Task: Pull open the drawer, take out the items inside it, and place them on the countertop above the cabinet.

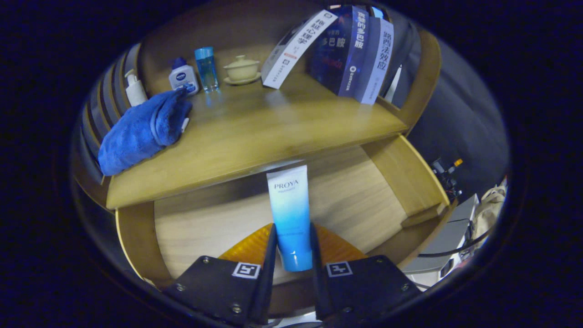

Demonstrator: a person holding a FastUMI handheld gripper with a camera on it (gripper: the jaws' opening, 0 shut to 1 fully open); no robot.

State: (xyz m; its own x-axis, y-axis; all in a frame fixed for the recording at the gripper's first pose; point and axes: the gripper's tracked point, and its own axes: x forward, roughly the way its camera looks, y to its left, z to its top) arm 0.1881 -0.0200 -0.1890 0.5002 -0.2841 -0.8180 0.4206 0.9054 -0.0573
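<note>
1. Gripper (292,248) sits over the open drawer (191,228), its two fingers closed to a narrow gap and pressing on both sides of the tube's lower half.
2. Cosmetic tube (290,214), white at the far end and fading to blue toward its cap, is clamped between the fingers; its cap end points near, its flat sealed end points far, toward the countertop edge.
3. Whether the tube rests on the drawer floor or is raised off it cannot be told.
4. Drawer is pulled out, its pale wooden floor exposed; its side walls run left and right of the fingers.
5. Countertop (273,132) lies just beyond the drawer, on the far side.
6. On the left part of the countertop lies a folded blue towel (143,132).
7. Behind the towel stands a white pump bottle (135,89), and to its right a small white lotion bottle (183,76) with a blue cap.
8. Next right stands a clear blue bottle (206,68), then a cream lidded cup (241,68) on a saucer.
9. At the far right, several books (346,50) stand leaning to the right, spines facing near.
10. To the right of the cabinet, cables and equipment (448,175) are visible.
</note>
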